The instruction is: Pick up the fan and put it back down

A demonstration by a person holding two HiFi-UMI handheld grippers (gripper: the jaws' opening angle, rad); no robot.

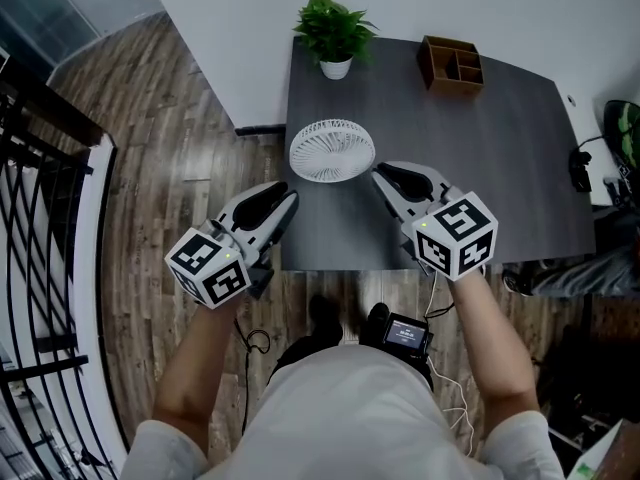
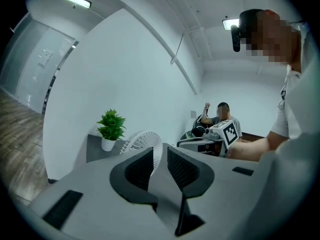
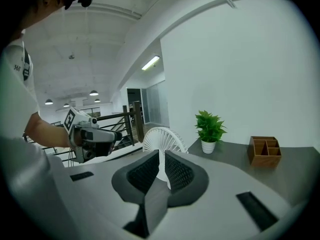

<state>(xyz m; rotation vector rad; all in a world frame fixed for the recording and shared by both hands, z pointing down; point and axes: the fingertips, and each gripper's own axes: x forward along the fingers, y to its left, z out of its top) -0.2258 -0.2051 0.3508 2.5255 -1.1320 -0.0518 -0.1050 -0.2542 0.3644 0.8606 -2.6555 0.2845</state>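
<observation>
Head view: white round fan (image 1: 332, 150) is over the near left part of the dark table (image 1: 480, 168), between my two grippers. Its grille face is turned up toward the head camera and reads as a wide oval. The disc's broad span runs left to right, from one gripper to the other. I cannot tell whether its underside touches the table.

Left gripper (image 1: 287, 196) comes in from the near left, at the fan's lower-left edge. In the left gripper view the jaws of the left gripper (image 2: 160, 161) stand close together, with the fan's (image 2: 142, 141) white rim running down between the pads. I read that as a grip on the rim.

Right gripper (image 1: 380, 176) meets the fan's right edge. In the right gripper view the jaws of the right gripper (image 3: 161, 169) are narrower still, pinched on a thin strip of the rim. The ribbed grille of the fan (image 3: 162, 139) rises above them.

Potted plant (image 1: 334, 30) stands at the far left edge of the table, behind the fan and apart from it. Wooden desk organiser (image 1: 452, 63) sits at the far edge, right of the plant, well apart from the fan.
</observation>
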